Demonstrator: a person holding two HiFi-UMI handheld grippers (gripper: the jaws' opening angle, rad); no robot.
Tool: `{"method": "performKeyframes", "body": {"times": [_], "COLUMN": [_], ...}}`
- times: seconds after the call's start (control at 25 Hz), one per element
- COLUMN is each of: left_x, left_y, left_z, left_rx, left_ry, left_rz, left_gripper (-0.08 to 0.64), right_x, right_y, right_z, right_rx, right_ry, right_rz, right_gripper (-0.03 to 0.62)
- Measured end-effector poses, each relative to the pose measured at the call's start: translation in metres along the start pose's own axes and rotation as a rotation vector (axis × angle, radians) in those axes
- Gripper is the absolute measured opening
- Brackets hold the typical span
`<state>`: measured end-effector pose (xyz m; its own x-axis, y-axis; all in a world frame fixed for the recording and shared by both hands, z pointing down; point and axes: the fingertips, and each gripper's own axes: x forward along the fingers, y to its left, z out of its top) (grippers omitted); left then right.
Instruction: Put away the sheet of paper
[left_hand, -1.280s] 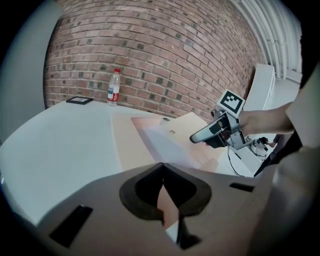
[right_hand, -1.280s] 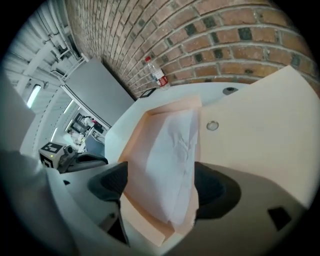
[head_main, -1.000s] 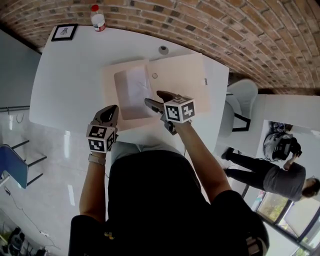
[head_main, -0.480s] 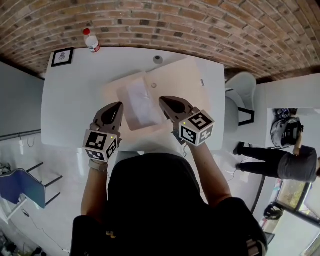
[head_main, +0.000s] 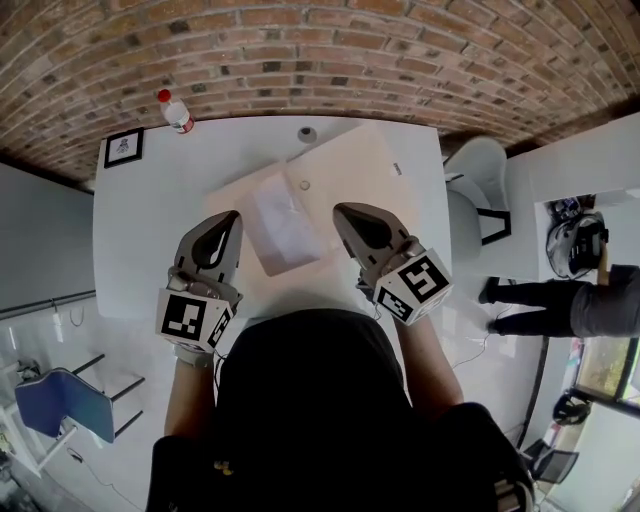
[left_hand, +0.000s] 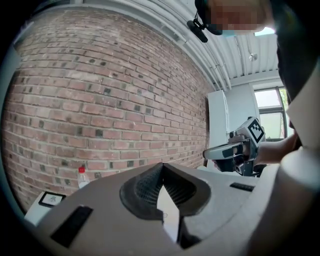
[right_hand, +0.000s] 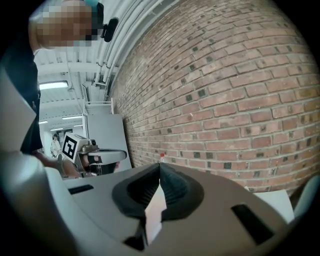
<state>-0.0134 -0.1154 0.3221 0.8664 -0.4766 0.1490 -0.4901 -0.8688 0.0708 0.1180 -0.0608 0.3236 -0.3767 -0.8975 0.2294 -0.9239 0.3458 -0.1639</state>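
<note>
White rectangular paper sheet flat on beige folder, white desk; long axis near-far. Lies between left tool and right tool, equally near. Both clenched, empty.

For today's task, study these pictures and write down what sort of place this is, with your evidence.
Probably an office or studio-like workroom: a white rectangular table stands by a red brick wall, a white curved-back chair sits beside it, and bare pipes run along the ceiling.
</note>
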Motion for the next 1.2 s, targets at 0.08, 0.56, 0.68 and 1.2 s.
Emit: {"method": "performKeyframes", "body": {"times": [0.08,0.56,0.68,1.2], "left_x": [-0.002,-0.004,-0.003,-0.002], "left_y": [0.0,-0.003,-0.003,-0.001], "left_z": [0.013,0.047,0.045,0.035], "left_rx": [0.019,0.064,0.056,0.025], "left_ry": [-0.019,-0.1,-0.095,-0.056], "left_rz": [-0.005,-0.001,0.001,0.038], "left_gripper": [0.003,0.003,0.003,0.003], "right_x": [-0.005,-0.012,-0.008,0.002], "right_y": [0.0,0.01,0.009,0.0], "right_z": [0.01,0.03,0.028,0.022], "right_rx": [-0.01,-0.066,-0.071,-0.033], "right_ry": [-0.026,-0.088,-0.08,-0.053], "right_rz": [-0.018,-0.04,-0.042,-0.021], "right_gripper": [0.009,0.009,0.009,0.009]}}
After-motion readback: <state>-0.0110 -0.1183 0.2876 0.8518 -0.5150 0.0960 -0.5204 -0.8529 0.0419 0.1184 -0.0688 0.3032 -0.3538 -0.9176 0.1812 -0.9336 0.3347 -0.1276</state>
